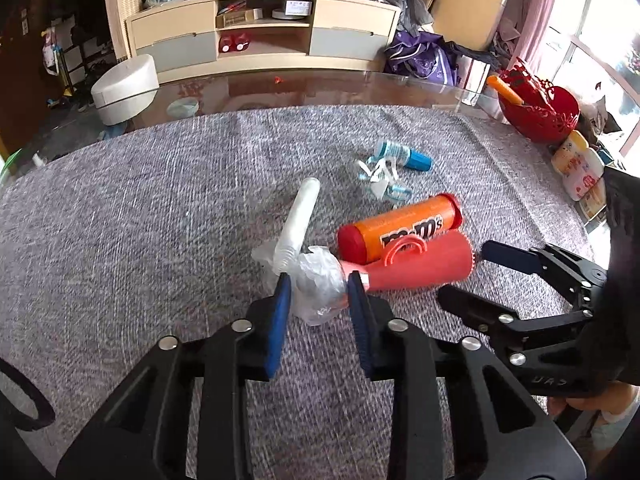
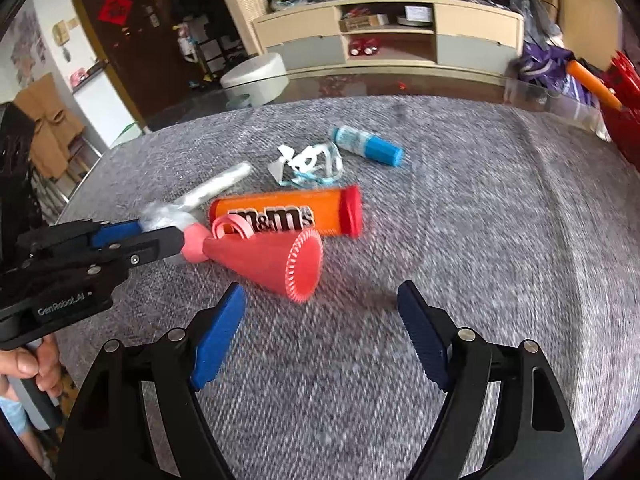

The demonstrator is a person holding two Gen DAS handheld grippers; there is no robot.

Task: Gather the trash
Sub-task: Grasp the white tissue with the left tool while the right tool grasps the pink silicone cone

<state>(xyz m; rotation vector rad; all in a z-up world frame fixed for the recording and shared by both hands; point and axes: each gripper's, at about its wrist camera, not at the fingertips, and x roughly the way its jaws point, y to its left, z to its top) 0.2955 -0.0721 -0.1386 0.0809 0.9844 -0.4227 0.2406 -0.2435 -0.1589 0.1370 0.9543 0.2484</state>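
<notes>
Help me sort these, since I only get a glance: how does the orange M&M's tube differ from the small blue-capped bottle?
The M&M's tube is orange with red ends; the blue-capped bottle has a pale body and a blue cap. The M&M's tube looks clearly longer and thicker than the blue-capped bottle. The tube touches the pink cone, while the bottle lies apart, farther back, near the torn packaging. Both lie on their sides on the grey cloth, ungripped.

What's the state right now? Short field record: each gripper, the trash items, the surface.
left gripper: fingers either side of crumpled clear plastic bag, contact unclear
right gripper: open, holding nothing, near pink cone
pink cone: on its side, touching M&M's tube
white tube: lying behind the bag
blue-capped bottle: lying apart, farther back
plastic scraps: beside the bottle
surface: grey cloth
</notes>
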